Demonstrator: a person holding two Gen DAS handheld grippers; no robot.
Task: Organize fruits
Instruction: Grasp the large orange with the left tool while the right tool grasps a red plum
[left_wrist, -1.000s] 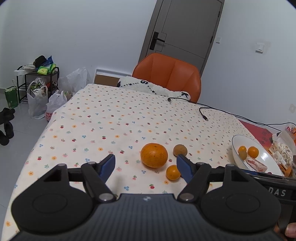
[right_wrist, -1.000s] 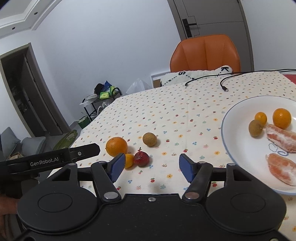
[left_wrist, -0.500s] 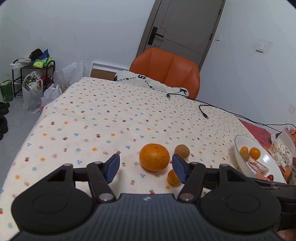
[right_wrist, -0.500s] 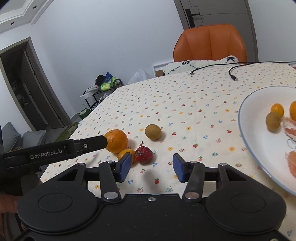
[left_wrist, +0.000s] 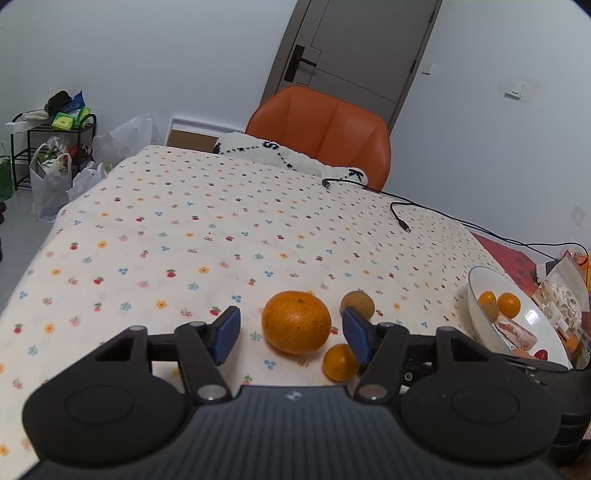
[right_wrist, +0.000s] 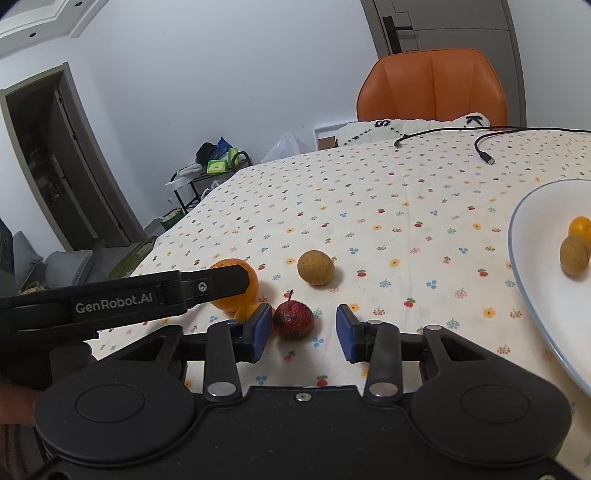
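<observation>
On the desk with the flowered white cloth (left_wrist: 192, 221), the left tongs (left_wrist: 291, 330) stand wide around the large round orange (left_wrist: 296, 322), holding nothing. The right tongs (right_wrist: 302, 328) are also wide; the small dark red fruit with a stem (right_wrist: 293, 319) sits between their blue pads, nearer the left one. To grasp well, I think each should centre its fruit, then close gently. The white oval plate (right_wrist: 535, 295) waits at 3 o'clock.
</observation>
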